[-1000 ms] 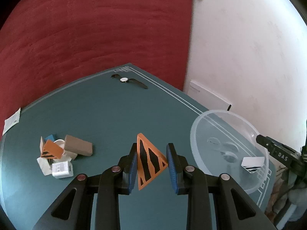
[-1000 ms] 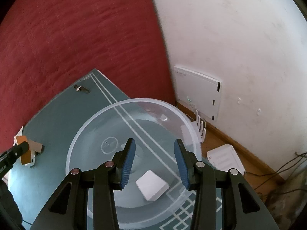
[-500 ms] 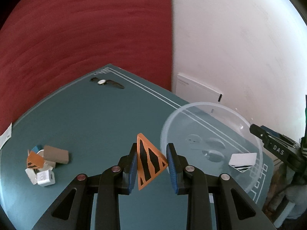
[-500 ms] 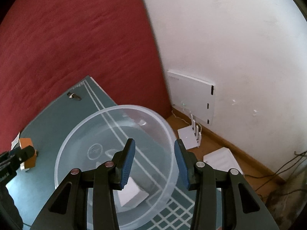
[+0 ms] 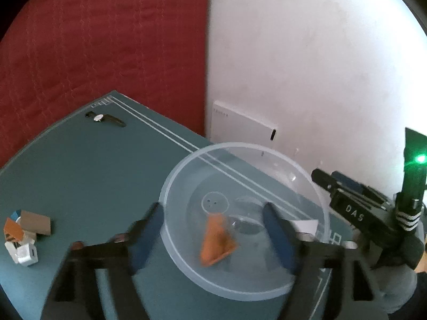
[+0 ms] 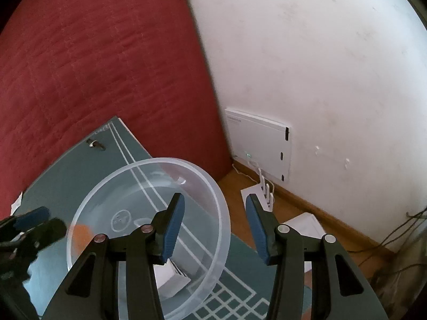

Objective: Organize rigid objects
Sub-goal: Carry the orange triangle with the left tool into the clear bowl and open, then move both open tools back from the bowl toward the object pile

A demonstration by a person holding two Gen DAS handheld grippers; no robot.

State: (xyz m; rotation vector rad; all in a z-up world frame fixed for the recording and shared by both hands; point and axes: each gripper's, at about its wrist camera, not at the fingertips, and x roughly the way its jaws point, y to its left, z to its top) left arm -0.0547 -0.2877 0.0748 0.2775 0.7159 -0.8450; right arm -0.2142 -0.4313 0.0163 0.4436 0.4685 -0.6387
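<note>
On a teal worktop (image 5: 80, 176) by a red curtain, the left hand-held gripper (image 5: 213, 236), jaws just sprung apart, hangs over the bowl (image 5: 170, 194) as the orange triangle (image 5: 217, 240) drops between them, point away.

A: Your left wrist view is smeared: the left gripper (image 5: 213, 229) and the orange piece (image 5: 217, 240) blur.

B: The right one is sharp. Daylight washes the white wall (image 6: 333, 66) (brightest far right), and you get black, bent corners.
</note>
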